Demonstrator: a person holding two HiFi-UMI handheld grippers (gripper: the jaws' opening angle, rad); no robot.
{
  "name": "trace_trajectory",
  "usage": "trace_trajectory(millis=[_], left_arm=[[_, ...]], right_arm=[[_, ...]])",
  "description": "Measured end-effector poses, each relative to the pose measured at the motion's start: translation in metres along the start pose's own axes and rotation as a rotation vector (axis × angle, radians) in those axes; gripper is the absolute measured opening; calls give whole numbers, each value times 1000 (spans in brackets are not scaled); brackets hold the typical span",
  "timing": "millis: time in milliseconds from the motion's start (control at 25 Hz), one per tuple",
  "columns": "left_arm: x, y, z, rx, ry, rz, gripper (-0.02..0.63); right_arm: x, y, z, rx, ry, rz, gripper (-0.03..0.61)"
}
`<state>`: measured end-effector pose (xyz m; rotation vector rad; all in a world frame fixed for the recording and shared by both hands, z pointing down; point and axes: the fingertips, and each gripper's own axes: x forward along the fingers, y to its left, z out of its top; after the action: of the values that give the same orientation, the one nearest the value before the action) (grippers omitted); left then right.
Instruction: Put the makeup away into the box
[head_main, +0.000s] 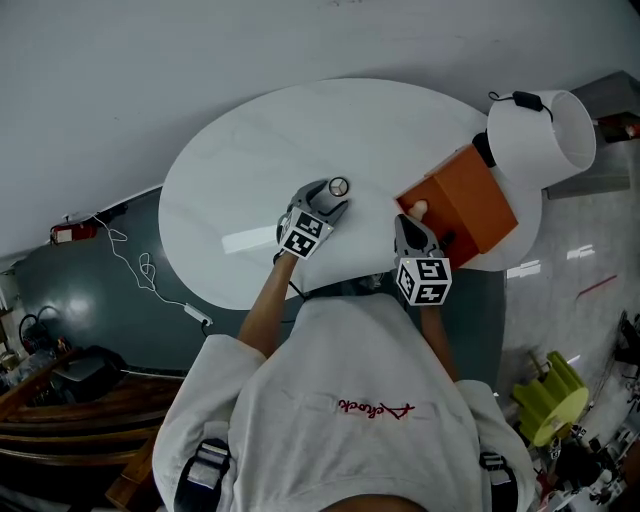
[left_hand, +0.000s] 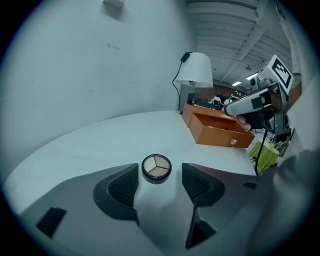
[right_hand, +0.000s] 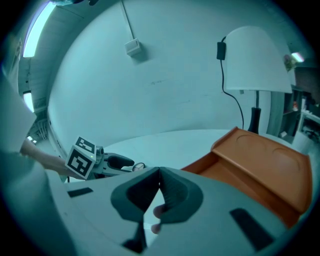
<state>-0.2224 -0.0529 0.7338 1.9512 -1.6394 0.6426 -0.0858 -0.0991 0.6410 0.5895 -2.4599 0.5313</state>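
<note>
A round black compact (head_main: 339, 186) with three beige shades lies on the white oval table (head_main: 250, 150). My left gripper (head_main: 332, 197) stands open around it. In the left gripper view the compact (left_hand: 156, 166) sits between the two pads, and neither pad touches it. The orange box (head_main: 470, 200) stands at the table's right with its drawer (left_hand: 220, 135) pulled out. My right gripper (head_main: 408, 218) hovers at that drawer, and its jaws meet at the tips (right_hand: 159, 172). A small pale pink thing (right_hand: 157, 212) shows just under them; I cannot tell whether it is gripped.
A white lamp (head_main: 540, 135) stands right behind the box, its cord running up the shade. The table's near edge is close to the person's body. On the floor lie a white cable (head_main: 140, 270) at the left and a yellow-green object (head_main: 550, 395) at the right.
</note>
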Motion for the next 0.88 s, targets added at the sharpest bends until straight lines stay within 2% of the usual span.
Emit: trace_trajectory(millis=[160,480,600,880], left_arm=[[12,3,-1,-8,30,-3,255],[21,3,-1,31,88,-16,253],[22,6,-1,17,88,-7,221],[19,10,3,10,71,-2,219]], right_arm=[[-1,-4,-2,10,6,-15,20],[-2,-11,-2,26,6,-40,20],[-2,-13,-2,30,5,-43,20],[-4,-13,-2,32,-3,-47,20]])
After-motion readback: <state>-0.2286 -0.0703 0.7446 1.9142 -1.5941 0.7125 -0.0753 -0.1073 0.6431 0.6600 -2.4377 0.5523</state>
